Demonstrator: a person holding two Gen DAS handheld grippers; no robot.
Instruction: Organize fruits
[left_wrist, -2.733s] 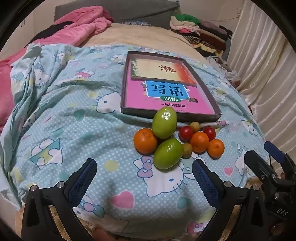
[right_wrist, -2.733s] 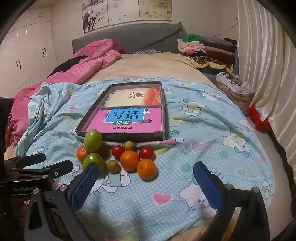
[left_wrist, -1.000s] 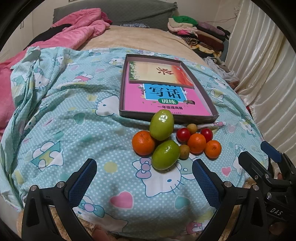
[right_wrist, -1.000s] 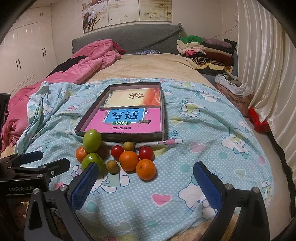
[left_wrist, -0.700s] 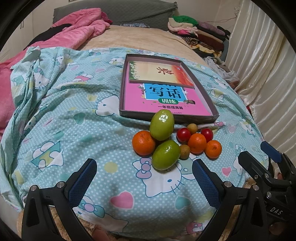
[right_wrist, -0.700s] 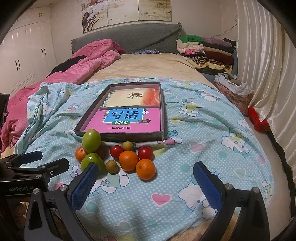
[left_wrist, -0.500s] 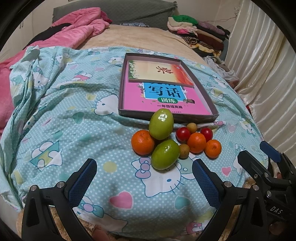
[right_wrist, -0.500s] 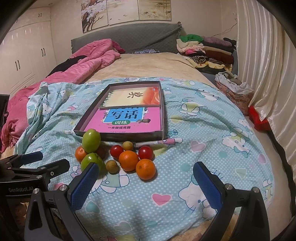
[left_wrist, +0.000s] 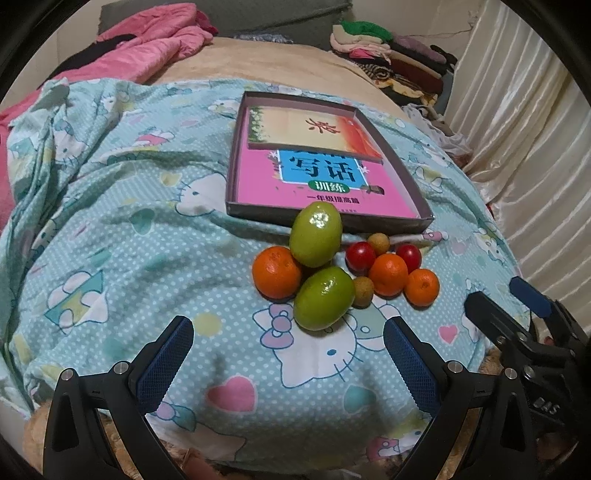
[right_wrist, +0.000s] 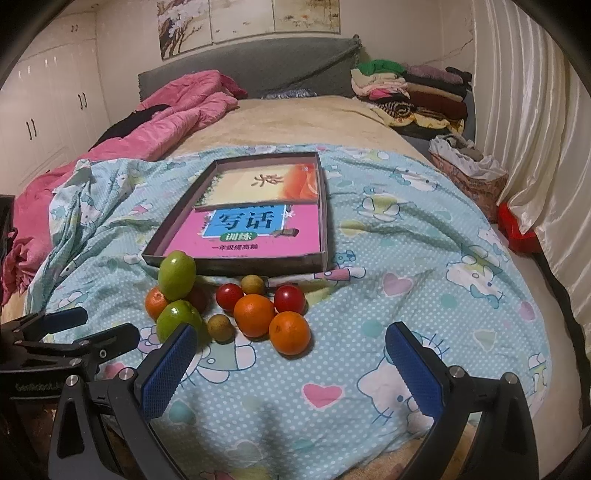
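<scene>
**fruit_sorter:** So I'm hovering both grippers over the bedspread (left_wrist: 155, 236) right now, nothing picked up yet. My left gripper (left_wrist: 288, 362) is spread wide with nothing between the pads, and my right gripper (right_wrist: 288, 363) is gaping and empty too. The fruit is sitting in one tight pile just in front of the shallow box (left_wrist: 424, 218) that has the pink book (left_wrist: 258, 188) lying in it. I'm guessing the box is where it's all going.

**padthai99:** What's in the pile?

**fruit_sorter:** Two green fruits: the upper green fruit (left_wrist: 315, 233) is leaning against the box wall and the lower green fruit (left_wrist: 324, 297) is nearest my left gripper. There's a big orange (left_wrist: 276, 272) touching both, two smaller oranges (left_wrist: 388, 274) on the other side, two cherry tomatoes (left_wrist: 360, 257) and two little tan round ones (left_wrist: 363, 291).

**padthai99:** Which first?

**fruit_sorter:** I'm thinking the lower green one. It looks glossy and firm, so probably a bit slick; I'd be closing across its narrow middle, not the ends. The tomatoes look thin-skinned, so they're wanting a gentle squeeze around the widest part. Also the bedding is soft and everything is touching, so I'm expecting neighbours to roll when I'm lifting one out.
</scene>
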